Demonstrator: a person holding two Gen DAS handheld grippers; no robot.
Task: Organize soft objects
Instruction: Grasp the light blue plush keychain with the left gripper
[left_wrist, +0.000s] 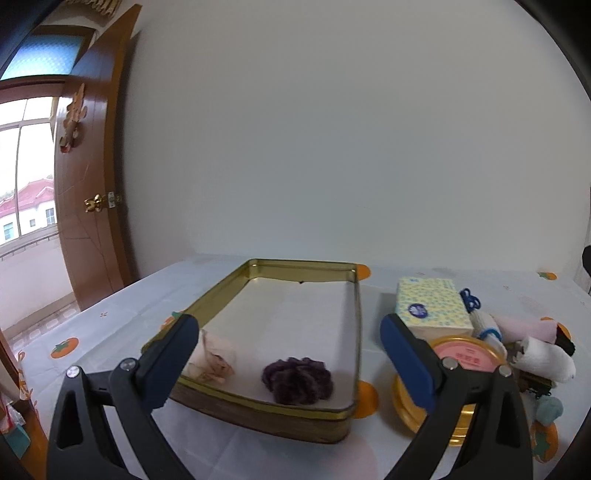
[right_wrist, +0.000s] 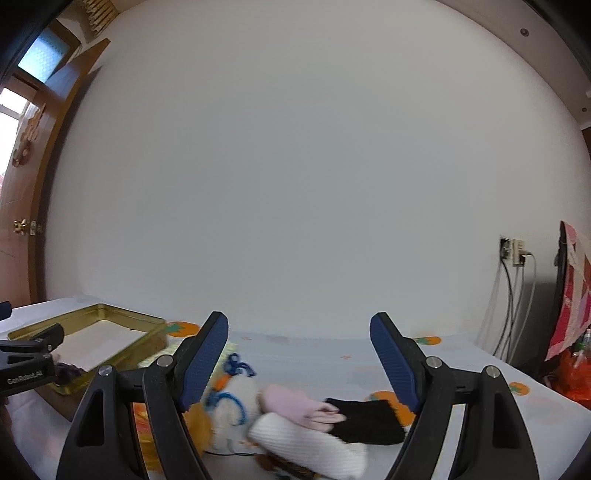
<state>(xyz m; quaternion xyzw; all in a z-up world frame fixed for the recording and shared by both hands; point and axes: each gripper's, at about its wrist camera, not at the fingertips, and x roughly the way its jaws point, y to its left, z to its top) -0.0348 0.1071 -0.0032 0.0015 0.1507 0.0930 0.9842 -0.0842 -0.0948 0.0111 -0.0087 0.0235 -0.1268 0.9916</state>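
A gold rectangular tin (left_wrist: 356, 332) lies open on the table, with a purple scrunchie (left_wrist: 297, 380) and a pale crumpled cloth (left_wrist: 214, 356) inside it. My left gripper (left_wrist: 290, 363) hovers open just before the tin's near wall, nothing between its fingers. In the right wrist view a pile of soft things lies ahead: a pink roll (right_wrist: 295, 406), a white ribbed roll (right_wrist: 306, 443), a black cloth (right_wrist: 365, 421) and a white piece with blue cord (right_wrist: 232, 398). My right gripper (right_wrist: 299, 360) stands open above that pile. The tin (right_wrist: 85, 314) shows at left there.
A tissue pack (left_wrist: 430, 306) and a round gold tin with a pink lid (left_wrist: 465, 356) stand right of the gold tin. The tablecloth (left_wrist: 110, 325) carries orange fruit prints. A wooden door (left_wrist: 88, 184) is at left; cables and a socket (right_wrist: 511, 251) are on the wall at right.
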